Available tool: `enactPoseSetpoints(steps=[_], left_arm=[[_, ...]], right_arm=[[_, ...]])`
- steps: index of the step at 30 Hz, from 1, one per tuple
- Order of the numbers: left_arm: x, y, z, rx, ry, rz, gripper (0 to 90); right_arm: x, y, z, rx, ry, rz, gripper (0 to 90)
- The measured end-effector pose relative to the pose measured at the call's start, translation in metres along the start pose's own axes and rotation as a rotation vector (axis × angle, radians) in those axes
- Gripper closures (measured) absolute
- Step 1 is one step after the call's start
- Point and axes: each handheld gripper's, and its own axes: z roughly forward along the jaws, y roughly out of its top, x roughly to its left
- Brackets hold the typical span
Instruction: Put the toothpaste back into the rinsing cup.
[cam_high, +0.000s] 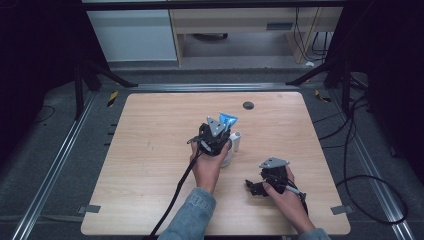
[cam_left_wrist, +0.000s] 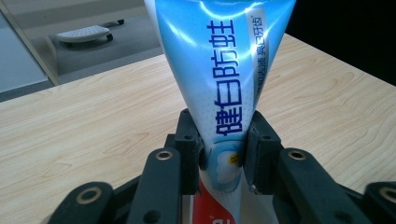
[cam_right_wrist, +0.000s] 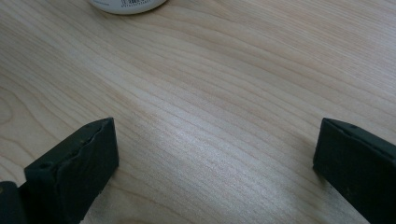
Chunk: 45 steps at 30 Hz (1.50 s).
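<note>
Toothpaste tube (cam_left_wrist: 219, 79) clamped between jaws of left gripper (cam_left_wrist: 223, 154), blue-white body standing upright, wide crimped end up. In high view, left gripper (cam_high: 216, 131) seen near table (cam_high: 150, 165) centre, tube tip (cam_high: 228, 119) poking out at 1 o'clock of it. White cup (cam_high: 236, 141) tucked right beside, at 3 o'clock. Right gripper (cam_high: 267, 181) parked at 5 o'clock, well apart, jaws spread wide over bare wood, nothing between. White base edge (cam_right_wrist: 127, 5) spotted at 11 o'clock in right gripper view.

One camera looks down from overhead; two ride close on each tool, all sharing the wooden tabletop (cam_high: 150, 150)
</note>
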Motion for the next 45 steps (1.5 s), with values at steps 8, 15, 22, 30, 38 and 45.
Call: enactPoseSetpoints(steps=[8,15,22,30,38,45], left_arm=[[-0.0019,0.0022,0.0009,0.014,-0.003,0.009,69.2],[-0.0033,0.0039,0.0019,0.028,-0.009,0.013,67.7],[-0.0047,0.0051,0.0029,0.043,-0.011,0.025,67.1],[-0.0058,0.0054,0.0037,0.047,-0.011,0.03,64.6],[-0.0056,0.0055,0.0031,0.046,-0.004,0.031,61.2],[-0.0056,0.0055,0.0027,0.044,0.013,0.032,51.1]], right_arm=[[0.0,0.0,0.0,0.0,0.0,0.0,0.3],[-0.0001,0.0,0.0001,-0.001,0.0,-0.001,0.3],[0.0,0.0,0.0,0.0,0.0,0.001,0.3],[-0.0001,0.0,0.0001,0.0,-0.002,-0.002,0.3],[-0.0001,0.0,0.0001,0.0,-0.002,-0.002,0.3],[-0.0001,-0.0001,0.0001,0.0,-0.002,-0.002,0.3]])
